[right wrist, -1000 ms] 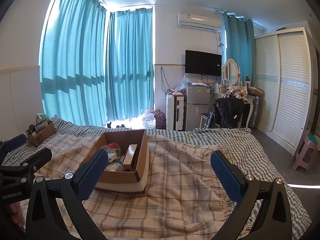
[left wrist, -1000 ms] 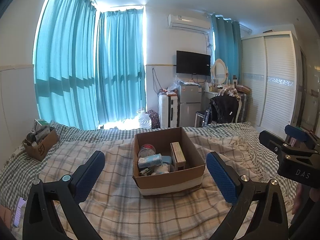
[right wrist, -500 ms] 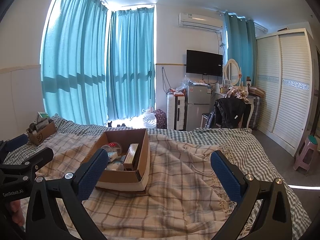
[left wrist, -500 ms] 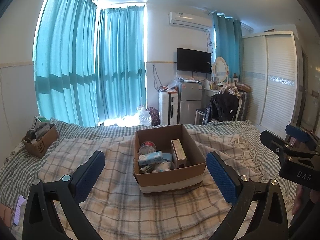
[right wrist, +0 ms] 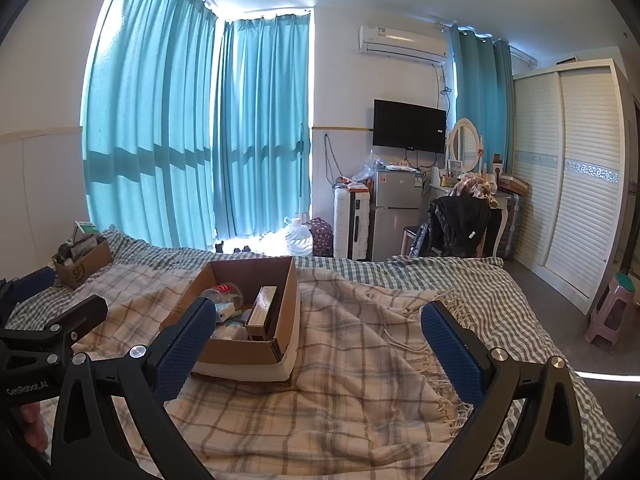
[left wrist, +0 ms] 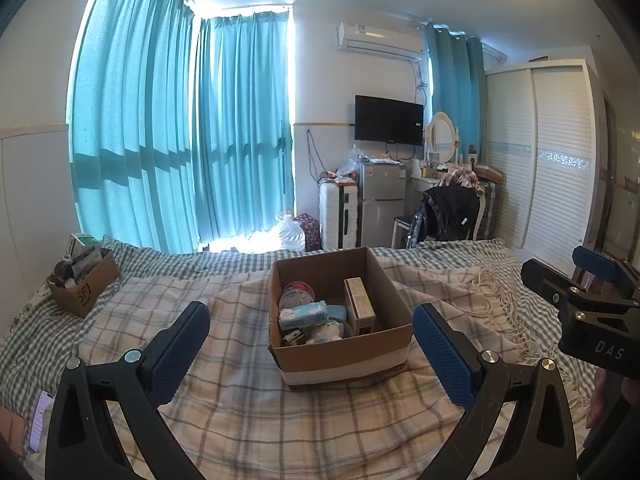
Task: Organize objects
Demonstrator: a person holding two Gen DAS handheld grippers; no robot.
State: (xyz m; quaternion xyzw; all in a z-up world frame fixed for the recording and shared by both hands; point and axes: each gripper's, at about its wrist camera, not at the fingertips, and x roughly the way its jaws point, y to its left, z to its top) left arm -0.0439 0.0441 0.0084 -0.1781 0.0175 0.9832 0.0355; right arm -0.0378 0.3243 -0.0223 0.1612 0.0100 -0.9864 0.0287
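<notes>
Blue-padded left gripper (left wrist: 312,342) and right gripper (right wrist: 318,344) hover level over the bed (right wrist: 360,380) (both spread wide, empty).

Premises: domestic bedroom. Evidence: bed (left wrist: 248,408) under checked blanket, teal curtains (left wrist: 180,140), white wardrobe (left wrist: 552,160), wall television (left wrist: 389,120), small fridge (left wrist: 382,204), dressing mirror (left wrist: 441,138).

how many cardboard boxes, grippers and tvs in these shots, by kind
cardboard boxes: 2 (open box mid-bed, small box at the far left edge)
grippers: 2 (left gripper, right gripper)
tvs: 1 (tv)
total: 5
</notes>
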